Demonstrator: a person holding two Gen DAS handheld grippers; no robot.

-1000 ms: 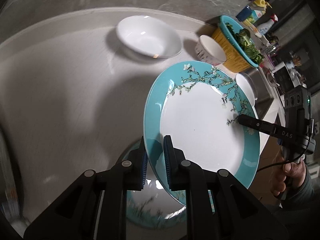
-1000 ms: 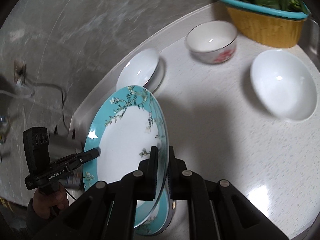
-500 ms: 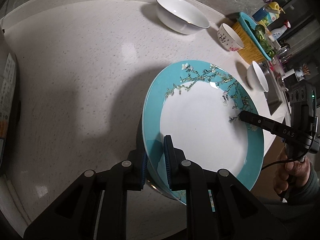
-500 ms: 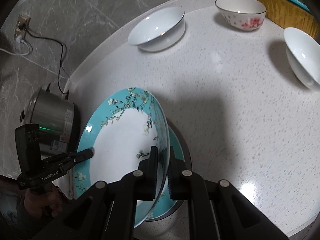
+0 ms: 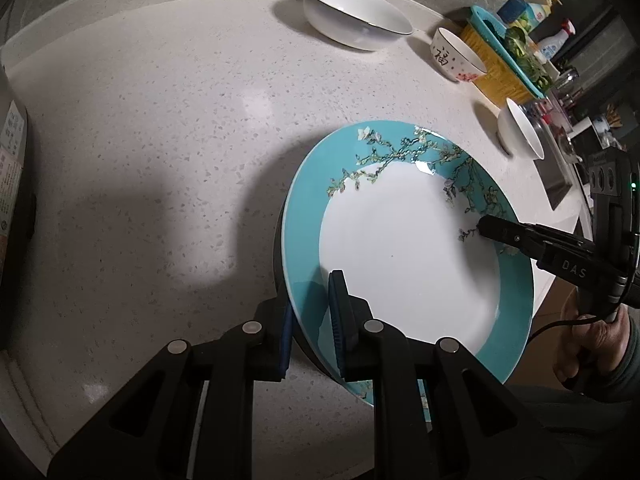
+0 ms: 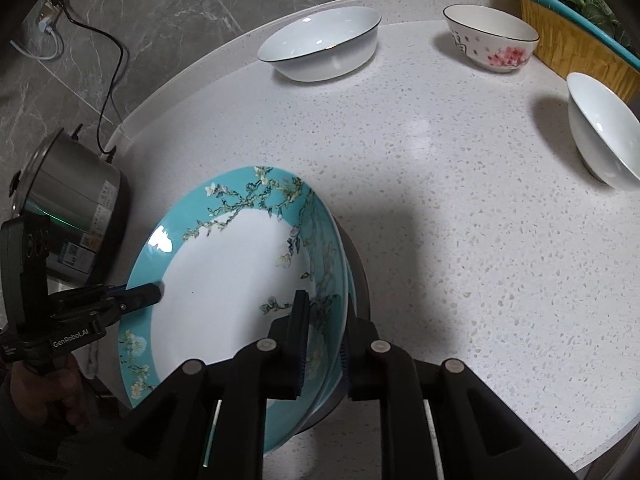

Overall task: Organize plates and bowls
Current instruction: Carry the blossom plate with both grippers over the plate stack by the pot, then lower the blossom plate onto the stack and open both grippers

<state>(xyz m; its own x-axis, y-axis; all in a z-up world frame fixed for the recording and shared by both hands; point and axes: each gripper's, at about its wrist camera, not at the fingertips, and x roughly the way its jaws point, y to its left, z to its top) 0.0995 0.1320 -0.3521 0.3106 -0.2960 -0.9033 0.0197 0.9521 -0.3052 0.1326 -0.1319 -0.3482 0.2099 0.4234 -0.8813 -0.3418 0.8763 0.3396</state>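
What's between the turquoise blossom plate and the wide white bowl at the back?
Only bare speckled countertop separates the plate and wide white bowl; right wrist view shows it.

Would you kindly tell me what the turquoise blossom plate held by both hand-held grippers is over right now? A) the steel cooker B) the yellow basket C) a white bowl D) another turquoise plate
D: in the right wrist view the rim of a second turquoise plate shows just under the held turquoise blossom plate, while the bowls, basket and cooker stand apart from it.
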